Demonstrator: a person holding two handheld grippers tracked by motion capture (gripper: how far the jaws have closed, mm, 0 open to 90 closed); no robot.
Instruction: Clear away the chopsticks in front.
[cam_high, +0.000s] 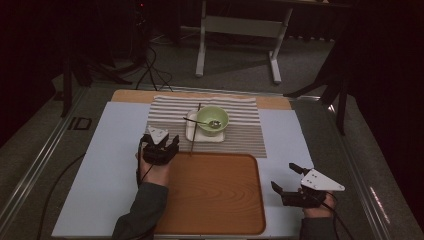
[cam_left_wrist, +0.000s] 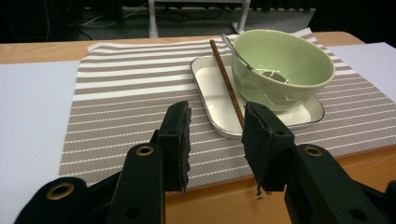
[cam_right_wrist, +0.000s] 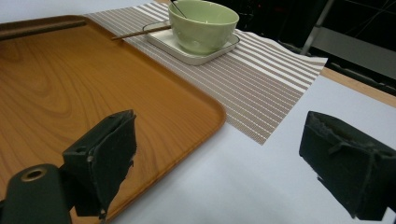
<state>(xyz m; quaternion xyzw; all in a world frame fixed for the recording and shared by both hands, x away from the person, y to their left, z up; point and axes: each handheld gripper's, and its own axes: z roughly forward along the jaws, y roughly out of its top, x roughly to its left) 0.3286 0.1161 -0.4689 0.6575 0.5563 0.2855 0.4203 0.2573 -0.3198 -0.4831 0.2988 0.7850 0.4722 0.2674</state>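
Reaching toward the chopstick (cam_left_wrist: 227, 82) leaning on the white dish (cam_left_wrist: 212, 100) beside the green bowl (cam_left_wrist: 283, 65), the left gripper (cam_left_wrist: 215, 135) stands half-open and empty; nothing sits on the tray (cam_high: 210, 200) yet. The right gripper (cam_right_wrist: 224, 163) waits wide open.

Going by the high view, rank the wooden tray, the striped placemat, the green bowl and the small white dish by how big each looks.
1. Wooden tray, though it lies nearer the camera, so its lead over the mat is unsure.
2. Striped placemat.
3. Green bowl and white dish: unranked, since the bowl covers much of the dish.
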